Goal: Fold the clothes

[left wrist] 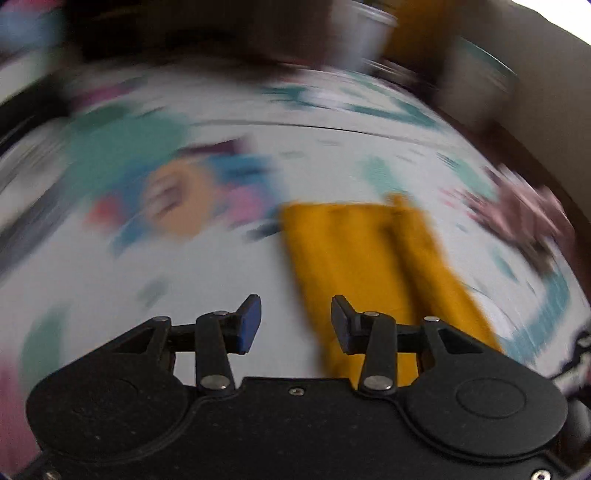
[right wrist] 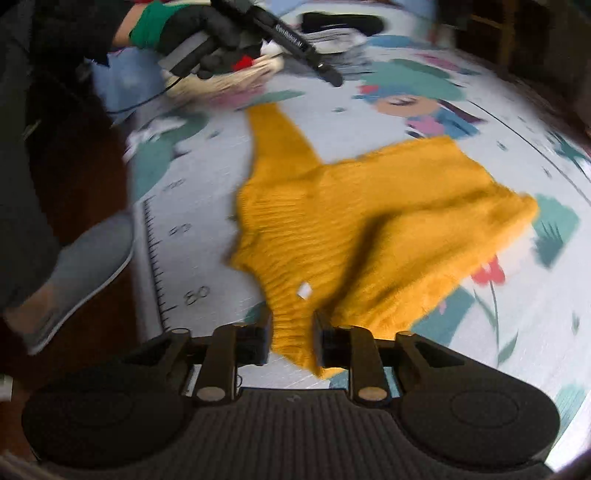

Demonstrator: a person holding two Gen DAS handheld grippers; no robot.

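Observation:
A mustard-yellow knitted sweater lies spread on a printed play mat, one sleeve stretched toward the far side. My right gripper hovers at the near hem. The hem sits between its fingers, which stand slightly apart and look loose on it. In the blurred left wrist view, my left gripper is open and empty above the mat, with a folded strip of the yellow sweater just right of it. The right wrist view shows a black-gloved hand holding that left gripper beyond the sleeve.
A person's grey shoe stands on the dark floor at the mat's left edge. Other clothes lie piled at the mat's far side, with a pinkish patterned garment at the right. Dark furniture and a light wall lie beyond.

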